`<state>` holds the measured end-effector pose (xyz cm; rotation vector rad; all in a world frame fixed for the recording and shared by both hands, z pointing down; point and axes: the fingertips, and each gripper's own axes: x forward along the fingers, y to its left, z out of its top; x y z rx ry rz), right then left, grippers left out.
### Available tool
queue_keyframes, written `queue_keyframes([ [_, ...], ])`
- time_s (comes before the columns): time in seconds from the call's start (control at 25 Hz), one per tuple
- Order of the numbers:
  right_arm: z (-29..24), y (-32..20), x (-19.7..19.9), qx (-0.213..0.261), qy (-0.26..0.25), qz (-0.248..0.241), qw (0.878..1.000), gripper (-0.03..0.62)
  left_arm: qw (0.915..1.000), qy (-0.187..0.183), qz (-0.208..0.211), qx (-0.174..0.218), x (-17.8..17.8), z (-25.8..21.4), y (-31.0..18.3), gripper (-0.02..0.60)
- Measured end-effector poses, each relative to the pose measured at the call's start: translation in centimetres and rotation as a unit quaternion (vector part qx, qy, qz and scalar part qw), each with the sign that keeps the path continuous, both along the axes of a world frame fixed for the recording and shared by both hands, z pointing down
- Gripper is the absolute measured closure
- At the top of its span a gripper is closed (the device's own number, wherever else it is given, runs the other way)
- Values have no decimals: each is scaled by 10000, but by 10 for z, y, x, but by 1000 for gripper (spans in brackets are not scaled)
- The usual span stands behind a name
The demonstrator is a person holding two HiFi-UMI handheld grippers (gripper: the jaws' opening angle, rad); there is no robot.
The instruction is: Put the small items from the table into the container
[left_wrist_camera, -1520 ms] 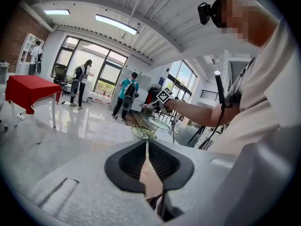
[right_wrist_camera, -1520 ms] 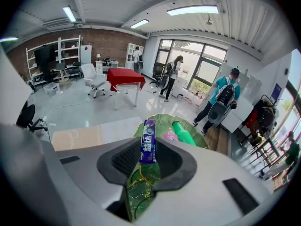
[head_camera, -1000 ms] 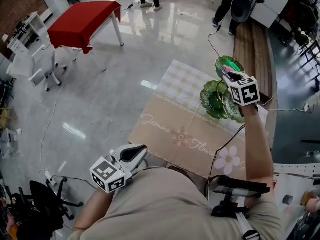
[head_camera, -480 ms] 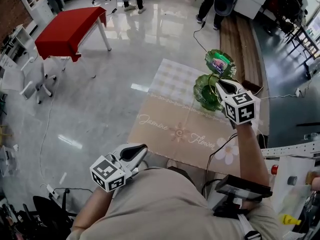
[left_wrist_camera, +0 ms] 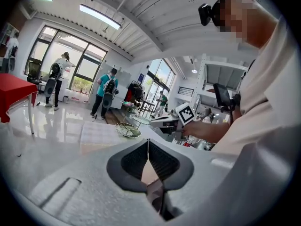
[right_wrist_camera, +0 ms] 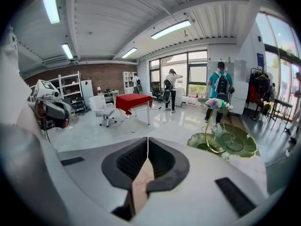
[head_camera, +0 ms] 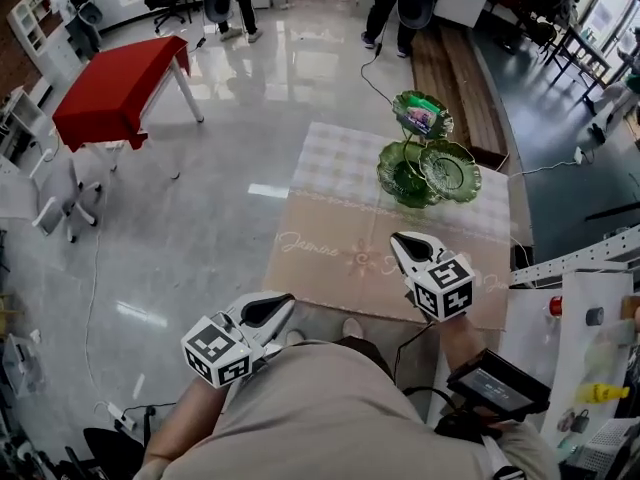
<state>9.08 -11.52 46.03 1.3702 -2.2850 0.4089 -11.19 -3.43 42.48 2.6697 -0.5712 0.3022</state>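
**Tool state.** Both tools are closed and empty.
- In the left gripper view, the left tool [left_wrist_camera: 148, 142] has its ribbed pads meeting at the tip, with nothing between them.
- In the right gripper view, the right tool [right_wrist_camera: 147, 142] shows the same: pads together, nothing clamped.

**Tool position.** Use the head view for this, because neither gripper view shows where its own tool is.
- The left tool [head_camera: 285, 303] sits near your body, off the near left edge of the surface [head_camera: 330, 268].
- The right tool [head_camera: 400, 242] hangs over the near right part of the surface, above the printed beige cloth. It is well apart from the container.

**Container.** The tiered green glass dish stand [head_camera: 450, 173] stands at the far right of the surface, where the cloth turns checked.
- The head view shows two wide lower dishes side by side, with a smaller top dish beyond them.
- Colourful small items [head_camera: 420, 118] lie in the top dish.

**What only the gripper views show.**
- The right gripper view shows the dish stand [right_wrist_camera: 235, 142] from the side. A thin gold stem rises to the top dish and its small items [right_wrist_camera: 215, 103], and the stand lies to the right of the jaw line.
- The left gripper view shows the right tool [left_wrist_camera: 164, 123] from the side, held level in your hand, with the dish stand [left_wrist_camera: 129, 130] far behind it.

**Background.** A red table [head_camera: 115, 93] stands on the glossy floor at the far left.
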Motion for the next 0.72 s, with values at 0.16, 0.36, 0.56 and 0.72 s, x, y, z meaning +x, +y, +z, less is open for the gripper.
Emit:
queue_keyframes([
  [0.16, 11, 45, -34, -75, -356, 113, 9993, 576, 9997, 5, 224, -5, -6, 2, 8, 572],
  [0.36, 18, 88, -66, -119, -595, 181, 9980, 577, 9985, 51, 551, -46, -8, 3, 23, 572],
  [0.56, 25, 116, -86, -164, -704, 143, 9973, 579, 9971, 58, 762, -69, -6, 10, 33, 572],
  [0.72, 23, 125, -103, -149, -735, 14, 9972, 579, 9965, 77, 831, -76, -8, 12, 39, 572],
])
